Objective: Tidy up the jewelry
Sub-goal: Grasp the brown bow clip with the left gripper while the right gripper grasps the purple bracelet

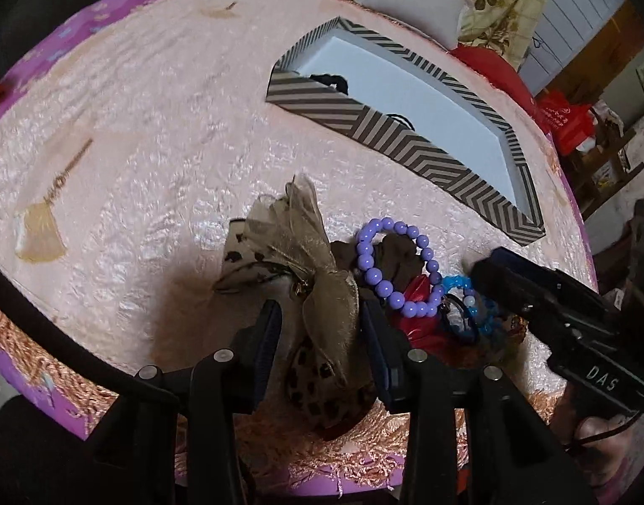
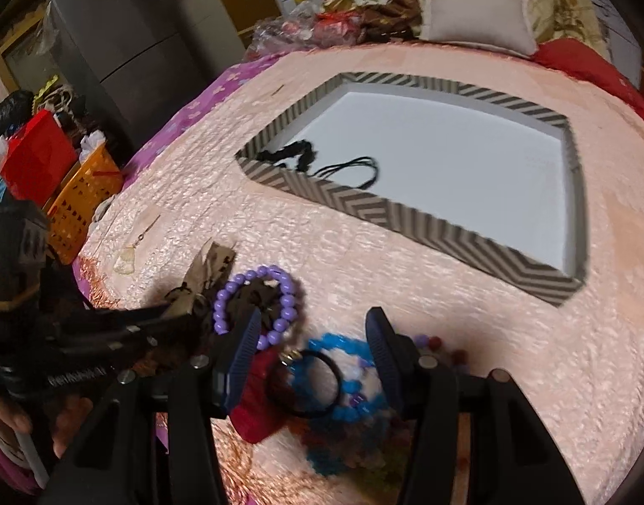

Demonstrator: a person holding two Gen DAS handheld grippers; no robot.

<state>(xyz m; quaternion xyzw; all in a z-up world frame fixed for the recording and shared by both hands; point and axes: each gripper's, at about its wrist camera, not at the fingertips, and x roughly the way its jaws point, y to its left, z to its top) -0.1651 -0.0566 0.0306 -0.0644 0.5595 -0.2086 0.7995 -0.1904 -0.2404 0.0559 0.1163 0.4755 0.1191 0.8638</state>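
My ribbed dark pads (image 1: 322, 328) look rubbery and matt. Centre frame, glossy plastic purple beads (image 1: 395, 267) lie beside a sheer gauzy cloth bow (image 1: 305, 252). The pink cloth (image 1: 153, 126) is crinkled satin; upper right, the striped box (image 1: 406, 147) looks like matt card.

One striped box (image 2: 427, 227); two black hair ties (image 2: 347, 170) inside; one purple bead bracelet (image 1: 395, 267); one blue bead bracelet (image 2: 347, 378); one organza bow (image 1: 305, 261); one cushion (image 2: 477, 14).

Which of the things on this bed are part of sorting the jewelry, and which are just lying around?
For the job:
- striped box
- black cords already in it
- purple bead bracelet
- blue bead bracelet
- black hair tie
- leopard-print bow

Just lying about:
- pillow
- orange basket
- red bag
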